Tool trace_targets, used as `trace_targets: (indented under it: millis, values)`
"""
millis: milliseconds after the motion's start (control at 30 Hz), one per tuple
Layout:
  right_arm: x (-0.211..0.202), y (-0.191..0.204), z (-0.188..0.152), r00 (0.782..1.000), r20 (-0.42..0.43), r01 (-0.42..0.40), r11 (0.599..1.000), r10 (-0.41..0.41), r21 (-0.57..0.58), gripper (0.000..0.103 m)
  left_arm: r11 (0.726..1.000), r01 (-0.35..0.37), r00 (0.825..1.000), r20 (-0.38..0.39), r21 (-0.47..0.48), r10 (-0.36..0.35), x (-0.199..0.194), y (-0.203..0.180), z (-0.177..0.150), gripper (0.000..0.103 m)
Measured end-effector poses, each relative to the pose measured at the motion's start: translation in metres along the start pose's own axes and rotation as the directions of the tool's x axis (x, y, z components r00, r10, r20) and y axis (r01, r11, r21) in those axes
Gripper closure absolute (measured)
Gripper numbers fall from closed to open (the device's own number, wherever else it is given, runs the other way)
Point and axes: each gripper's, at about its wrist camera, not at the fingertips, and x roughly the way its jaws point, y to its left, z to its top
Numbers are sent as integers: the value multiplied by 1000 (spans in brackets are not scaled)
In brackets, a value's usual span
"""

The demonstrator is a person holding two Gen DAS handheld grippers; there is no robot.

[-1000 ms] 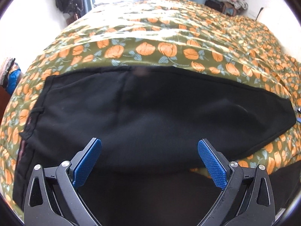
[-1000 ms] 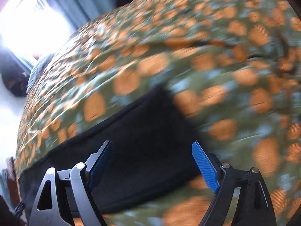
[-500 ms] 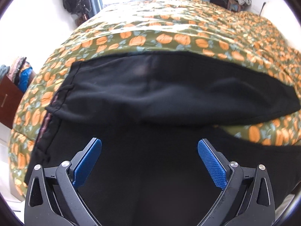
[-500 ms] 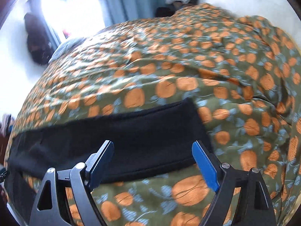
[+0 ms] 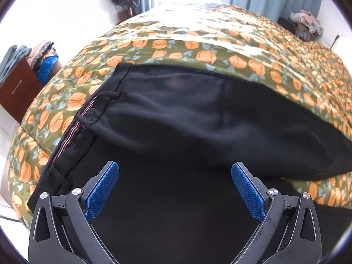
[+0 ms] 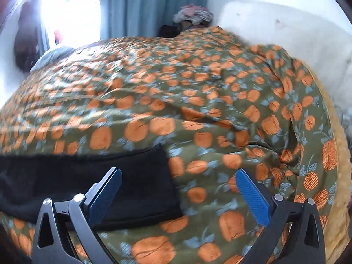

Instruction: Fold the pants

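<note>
Black pants (image 5: 198,118) lying flat across orange-pumpkin olive bedspread (image 5: 198,50), one leg already laid over the other lengthwise, waistband (image 5: 72,132) with striped inner lining toward left bed edge, hem end (image 6: 140,176) toward the right side. Left gripper (image 5: 175,189) spread wide over the lower black layer, nothing pinched between the blue pads. Right gripper (image 6: 178,195) opening to full spread above the hem end, no cloth between the pads; hem corner sits just beside the left finger, bedspread under the right one. Likely risks: top leg not squared with the bottom one, lower edge bulging unevenly, so a cross fold from here could come out skewed. Thin slack fabric, so pinching only the top layer probable, bottom layer left behind. Bedspread soft and wrinkled, easy to grab together with the hem. Waistband close to bed edge, a drag toward it could slide pants off. Pants matte black, smooth woven, limp, shallow ripples, stitched belt loop (image 5: 109,94) near waistband. Bedspread slightly glossy, quilted-looking, puffy folds at far right. Finger pads blue with fine knurled texture, arms black plastic with silver pins. Right view motion-blurred, fine detail unclear.
</note>
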Motion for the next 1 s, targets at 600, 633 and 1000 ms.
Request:
trace_targets:
  millis: [600, 633, 1000]
  values:
    - [90, 51, 19, 968, -239, -88, 994, 71, -62, 90, 998, -62, 997, -43, 33, 64, -2, 14, -24, 1]
    - [79, 50, 17, 975, -206, -99, 993, 83, -67, 94, 998, -60, 997, -45, 30, 61, -3, 14, -24, 1]
    - [-92, 6, -112, 1000, -23, -13, 997, 12, -76, 103, 998, -11, 999, -42, 61, 14, -15, -5, -39, 1]
